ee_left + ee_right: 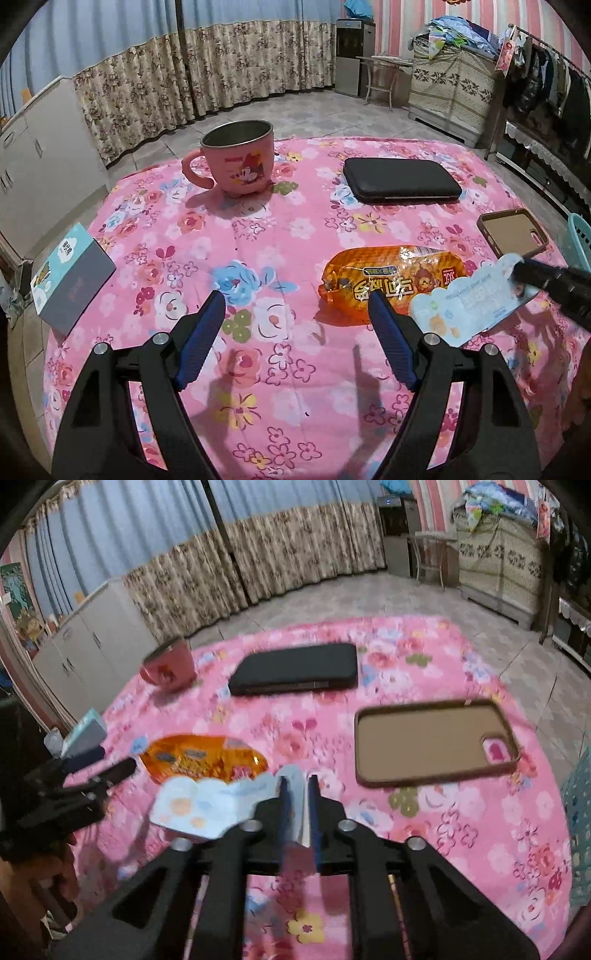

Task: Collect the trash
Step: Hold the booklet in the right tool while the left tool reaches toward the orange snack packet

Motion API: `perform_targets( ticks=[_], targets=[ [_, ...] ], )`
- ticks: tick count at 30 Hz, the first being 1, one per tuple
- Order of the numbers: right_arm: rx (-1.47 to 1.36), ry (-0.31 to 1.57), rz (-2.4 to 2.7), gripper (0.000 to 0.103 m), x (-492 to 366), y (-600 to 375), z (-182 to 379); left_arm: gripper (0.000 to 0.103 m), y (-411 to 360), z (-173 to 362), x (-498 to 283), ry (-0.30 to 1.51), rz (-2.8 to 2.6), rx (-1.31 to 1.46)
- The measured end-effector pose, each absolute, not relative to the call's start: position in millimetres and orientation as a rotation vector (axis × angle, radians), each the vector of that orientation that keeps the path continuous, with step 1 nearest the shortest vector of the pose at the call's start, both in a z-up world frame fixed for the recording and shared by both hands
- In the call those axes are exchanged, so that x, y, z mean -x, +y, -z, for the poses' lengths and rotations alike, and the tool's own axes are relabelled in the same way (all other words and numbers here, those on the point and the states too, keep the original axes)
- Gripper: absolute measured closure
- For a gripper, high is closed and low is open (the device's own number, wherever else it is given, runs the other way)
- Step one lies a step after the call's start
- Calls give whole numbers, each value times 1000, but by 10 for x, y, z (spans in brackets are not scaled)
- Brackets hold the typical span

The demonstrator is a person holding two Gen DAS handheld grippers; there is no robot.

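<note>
Gripping a pale blue wrapper [207,805], the right gripper [297,775] fingers; left gripper [295,299] fingers released, empty.

The right-wrist view is motion-blurred: print on the orange wrapper [205,758] and pale blue wrapper [207,805] is unreadable. The teal basket [578,812] is cut by the right edge. In the left-wrist view, the right gripper [554,286] is cropped and hides part of the pale wrapper.
</note>
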State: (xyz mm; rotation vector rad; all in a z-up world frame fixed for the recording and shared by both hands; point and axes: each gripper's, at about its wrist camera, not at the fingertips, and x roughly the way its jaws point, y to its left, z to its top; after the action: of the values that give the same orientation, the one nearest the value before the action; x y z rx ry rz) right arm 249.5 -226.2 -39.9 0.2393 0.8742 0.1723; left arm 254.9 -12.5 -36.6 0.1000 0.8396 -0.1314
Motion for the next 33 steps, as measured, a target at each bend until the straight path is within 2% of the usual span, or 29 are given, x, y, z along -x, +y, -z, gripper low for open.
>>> perform_targets(
  ticks=[2,17,19,21,24,27,33],
  targets=[
    [-279,890,-180,39,-2507,-2286,455,26,-124,363,-2550,842,132,-103],
    [-278,959,-201,39,-2560,-2187,601,26,-115,351,-2542,836,131,-99],
    [-276,962,-204,45,-2562,-2173,595,26,-117,349,-2541,837,130,-102],
    [-281,972,-225,73,-2573,-2160,604,26,-112,346,-2541,839,131,-100],
    [-289,959,-256,77,-2558,-2145,567,26,-112,341,-2537,837,130,-100],
    [-307,922,-277,87,-2535,-2156,486,26,-113,344,-2538,838,129,-101],
    [-328,844,-332,94,-2454,-2183,326,26,-104,340,-2541,837,128,-95]
  ],
)
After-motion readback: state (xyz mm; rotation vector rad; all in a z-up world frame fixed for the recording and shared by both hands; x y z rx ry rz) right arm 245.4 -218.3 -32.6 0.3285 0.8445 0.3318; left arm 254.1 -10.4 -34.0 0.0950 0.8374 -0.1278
